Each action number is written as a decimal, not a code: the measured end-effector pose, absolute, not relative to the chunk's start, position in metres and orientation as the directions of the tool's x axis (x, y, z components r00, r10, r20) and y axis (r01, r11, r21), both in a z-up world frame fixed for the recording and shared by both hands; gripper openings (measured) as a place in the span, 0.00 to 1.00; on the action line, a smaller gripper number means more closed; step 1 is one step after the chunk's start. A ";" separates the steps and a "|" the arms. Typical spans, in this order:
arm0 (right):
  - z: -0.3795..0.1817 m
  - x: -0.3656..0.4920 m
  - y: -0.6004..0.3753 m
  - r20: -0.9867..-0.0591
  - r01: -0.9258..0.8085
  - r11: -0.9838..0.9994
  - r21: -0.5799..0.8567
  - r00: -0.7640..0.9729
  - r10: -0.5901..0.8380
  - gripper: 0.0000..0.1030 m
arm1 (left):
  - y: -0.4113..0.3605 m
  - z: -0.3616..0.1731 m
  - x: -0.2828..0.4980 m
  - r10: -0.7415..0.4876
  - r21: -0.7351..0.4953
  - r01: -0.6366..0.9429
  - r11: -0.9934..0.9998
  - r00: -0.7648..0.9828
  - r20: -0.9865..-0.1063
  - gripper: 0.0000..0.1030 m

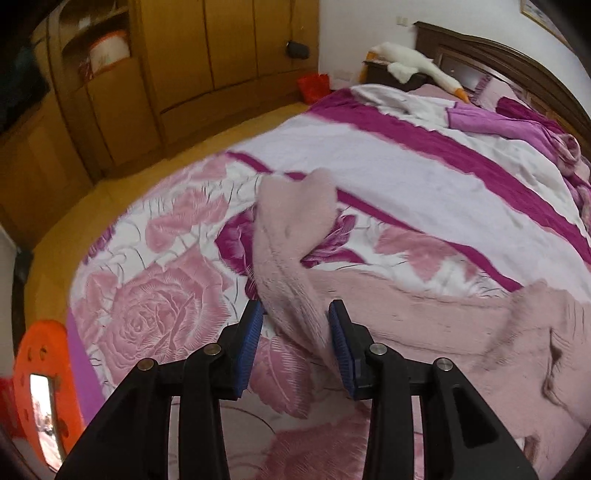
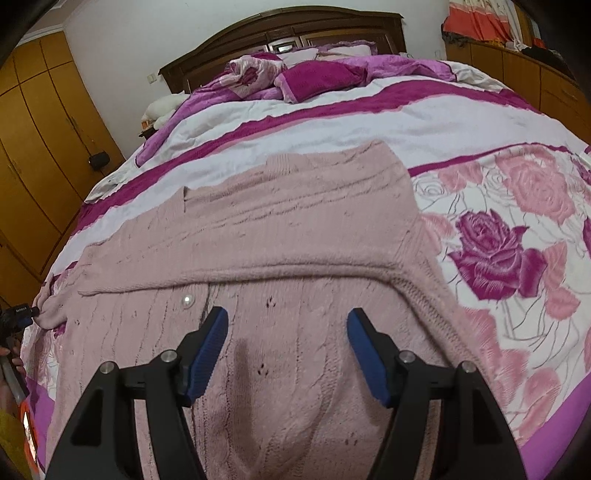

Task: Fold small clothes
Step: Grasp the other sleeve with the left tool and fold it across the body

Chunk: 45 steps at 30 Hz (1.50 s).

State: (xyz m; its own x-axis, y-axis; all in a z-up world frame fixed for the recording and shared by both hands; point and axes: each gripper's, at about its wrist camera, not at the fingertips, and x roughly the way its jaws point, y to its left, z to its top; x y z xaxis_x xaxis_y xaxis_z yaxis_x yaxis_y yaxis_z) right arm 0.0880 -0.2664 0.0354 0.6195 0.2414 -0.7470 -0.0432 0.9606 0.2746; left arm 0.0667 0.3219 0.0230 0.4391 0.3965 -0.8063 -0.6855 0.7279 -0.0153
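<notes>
A pale pink knitted cardigan (image 2: 288, 229) lies spread on the bed, one sleeve folded across its body. In the left wrist view its body (image 1: 461, 325) lies at the right and a sleeve (image 1: 291, 236) stretches away from me. My left gripper (image 1: 295, 314) is open, its blue pads either side of the near end of that sleeve, which runs between them. My right gripper (image 2: 288, 321) is open and empty, hovering over the cardigan's front near a white button (image 2: 187, 301). The left gripper's tip (image 2: 22, 310) shows at the cardigan's left edge.
The bed has a rose-patterned pink, white and magenta cover (image 2: 498, 251), crumpled bedding (image 2: 314, 77) near the dark headboard (image 2: 288, 33). A white goose toy (image 1: 413, 62) lies by the pillows. Wooden wardrobes (image 1: 166, 74) and floor (image 1: 122, 184) are at the left, an orange stool (image 1: 40, 387) by the bed's corner.
</notes>
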 end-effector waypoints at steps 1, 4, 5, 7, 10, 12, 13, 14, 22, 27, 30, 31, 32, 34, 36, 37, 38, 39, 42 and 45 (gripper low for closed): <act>0.033 0.088 -0.266 -0.750 -0.039 0.960 0.278 0.616 0.242 0.69 | 0.325 0.019 0.066 0.382 -0.031 -0.688 0.725 0.439 -0.813 0.15; 0.028 0.090 -0.265 -0.756 -0.029 0.959 0.283 0.609 0.241 0.69 | 0.334 0.010 0.065 0.317 -0.121 -0.692 0.711 0.469 -0.824 0.15; 0.027 0.091 -0.265 -0.757 -0.028 0.959 0.282 0.608 0.240 0.69 | 0.337 0.007 0.063 0.289 -0.166 -0.692 0.702 0.491 -0.822 0.15; 0.023 0.090 -0.265 -0.760 -0.026 0.960 0.279 0.604 0.238 0.69 | 0.345 0.004 0.061 0.240 -0.258 -0.692 0.674 0.536 -0.809 0.15; 0.021 0.090 -0.265 -0.758 -0.025 0.958 0.285 0.605 0.241 0.69 | 0.357 0.001 0.058 0.200 -0.358 -0.691 0.628 0.588 -0.784 0.15; 0.021 0.089 -0.267 -0.754 -0.026 0.956 0.292 0.608 0.247 0.69 | 0.360 0.002 0.057 0.182 -0.400 -0.678 0.617 0.617 -0.765 0.11; 0.020 0.089 -0.268 -0.752 -0.027 0.955 0.296 0.609 0.251 0.69 | 0.360 0.003 0.055 0.168 -0.429 -0.657 0.620 0.646 -0.745 0.05; 0.020 0.088 -0.268 -0.750 -0.026 0.953 0.301 0.611 0.254 0.69 | 0.360 0.006 0.053 0.153 -0.454 -0.630 0.629 0.674 -0.723 0.00; 0.018 0.087 -0.272 -0.739 -0.023 0.946 0.323 0.618 0.267 0.69 | 0.324 0.067 0.044 0.083 -0.533 -0.424 0.732 0.832 -0.548 0.00; 0.018 0.087 -0.273 -0.732 -0.023 0.941 0.337 0.623 0.277 0.69 | 0.288 0.116 0.053 0.006 -0.584 -0.271 0.765 0.910 -0.415 0.00; 0.018 0.087 -0.274 -0.727 -0.022 0.938 0.347 0.625 0.284 0.69 | 0.259 0.140 0.060 -0.055 -0.592 -0.178 0.786 0.934 -0.354 0.00; 0.018 0.087 -0.274 -0.726 -0.022 0.937 0.349 0.626 0.285 0.69 | 0.246 0.148 0.063 -0.088 -0.599 -0.135 0.790 0.941 -0.328 0.00; 0.018 0.087 -0.275 -0.725 -0.023 0.937 0.350 0.626 0.286 0.69 | 0.237 0.153 0.065 -0.110 -0.601 -0.106 0.792 0.944 -0.312 0.00; 0.018 0.087 -0.275 -0.723 -0.022 0.936 0.353 0.628 0.288 0.69 | 0.215 0.162 0.072 -0.160 -0.597 -0.047 0.801 0.944 -0.288 0.00; 0.018 0.087 -0.274 -0.721 -0.022 0.934 0.356 0.629 0.289 0.69 | 0.190 0.168 0.082 -0.209 -0.586 0.005 0.810 0.936 -0.282 0.00; 0.018 0.087 -0.275 -0.720 -0.022 0.933 0.358 0.630 0.291 0.69 | 0.177 0.169 0.088 -0.230 -0.576 0.026 0.817 0.931 -0.285 0.00; 0.018 0.086 -0.275 -0.719 -0.022 0.933 0.360 0.631 0.292 0.69 | 0.163 0.169 0.095 -0.248 -0.563 0.042 0.826 0.923 -0.294 0.00; 0.018 0.086 -0.275 -0.717 -0.022 0.931 0.363 0.632 0.294 0.69 | 0.150 0.168 0.101 -0.265 -0.556 0.055 0.829 0.915 -0.304 0.00; 0.017 0.085 -0.278 -0.712 -0.021 0.927 0.373 0.635 0.301 0.69 | 0.120 0.155 0.119 -0.324 -0.571 0.083 0.817 0.885 -0.335 0.00; 0.016 0.084 -0.280 -0.707 -0.020 0.922 0.386 0.636 0.309 0.69 | 0.089 0.136 0.133 -0.359 -0.561 0.092 0.823 0.850 -0.386 0.00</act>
